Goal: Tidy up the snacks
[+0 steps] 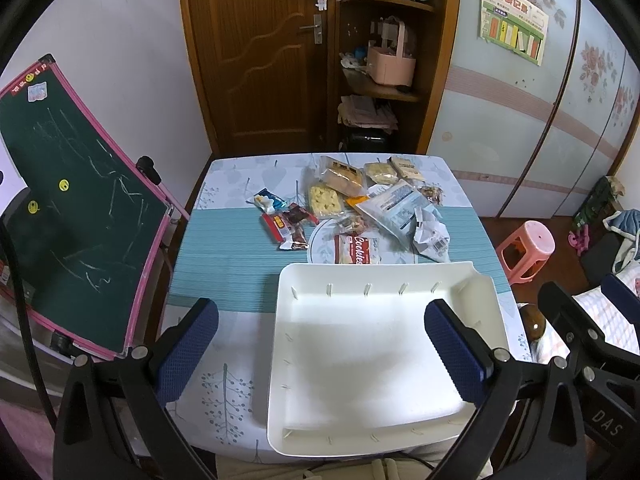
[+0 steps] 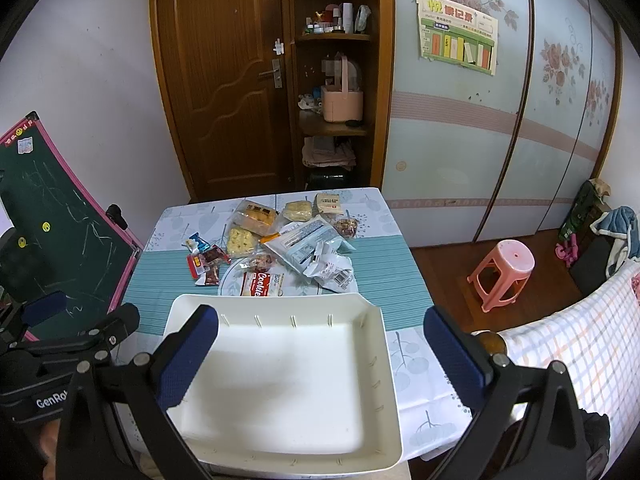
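A white plastic tray lies at the table's near edge with nothing in it. Beyond it is a heap of snack packets: a red Cookies pack, yellow crackers, a blue-white bag, a crumpled white wrapper and small red bars. My left gripper hovers open over the tray's left part. My right gripper hovers open over the tray's right side. Neither holds anything.
The table wears a teal and leaf-print cloth. A pink-framed chalkboard leans at the left. A pink stool stands on the floor at right, with a checked cloth near it. A wooden door and shelves stand behind.
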Tool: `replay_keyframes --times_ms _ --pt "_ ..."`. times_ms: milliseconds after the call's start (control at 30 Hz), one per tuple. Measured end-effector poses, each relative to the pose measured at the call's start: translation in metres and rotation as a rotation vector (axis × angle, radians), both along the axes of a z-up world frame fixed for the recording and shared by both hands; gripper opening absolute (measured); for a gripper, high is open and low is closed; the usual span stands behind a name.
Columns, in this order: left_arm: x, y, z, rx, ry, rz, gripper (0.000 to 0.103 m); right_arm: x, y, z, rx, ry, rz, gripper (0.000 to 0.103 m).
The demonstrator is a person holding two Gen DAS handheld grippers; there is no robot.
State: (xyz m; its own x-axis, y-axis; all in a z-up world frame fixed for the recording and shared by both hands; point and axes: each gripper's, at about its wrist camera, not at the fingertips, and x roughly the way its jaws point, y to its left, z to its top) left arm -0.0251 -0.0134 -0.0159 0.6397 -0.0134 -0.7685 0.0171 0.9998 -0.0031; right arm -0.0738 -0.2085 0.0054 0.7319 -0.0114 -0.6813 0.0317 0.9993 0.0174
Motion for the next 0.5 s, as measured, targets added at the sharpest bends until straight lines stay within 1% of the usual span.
replay_keyframes --times_ms 67,133,300,500 --pt "-0.005 -0.004 -0.001 0.000 0.003 0.000 0.102 0.001 0.000 0.001 0.000 0.002 -0.001 0.103" --pt "0.000 -0.001 0.000 0.004 0.001 0.001 0.102 0.003 0.000 0.001 0.004 0.007 0.003 0.103" --pt "-0.008 -0.005 -0.001 0.010 -0.019 0.002 0.102 0.004 0.000 0.000 0.005 0.002 0.002 0.103" --pt "0.002 0.001 0.001 -0.026 0.015 -0.021 0.099 0.006 0.000 -0.001 0.001 0.000 -0.001 0.103"
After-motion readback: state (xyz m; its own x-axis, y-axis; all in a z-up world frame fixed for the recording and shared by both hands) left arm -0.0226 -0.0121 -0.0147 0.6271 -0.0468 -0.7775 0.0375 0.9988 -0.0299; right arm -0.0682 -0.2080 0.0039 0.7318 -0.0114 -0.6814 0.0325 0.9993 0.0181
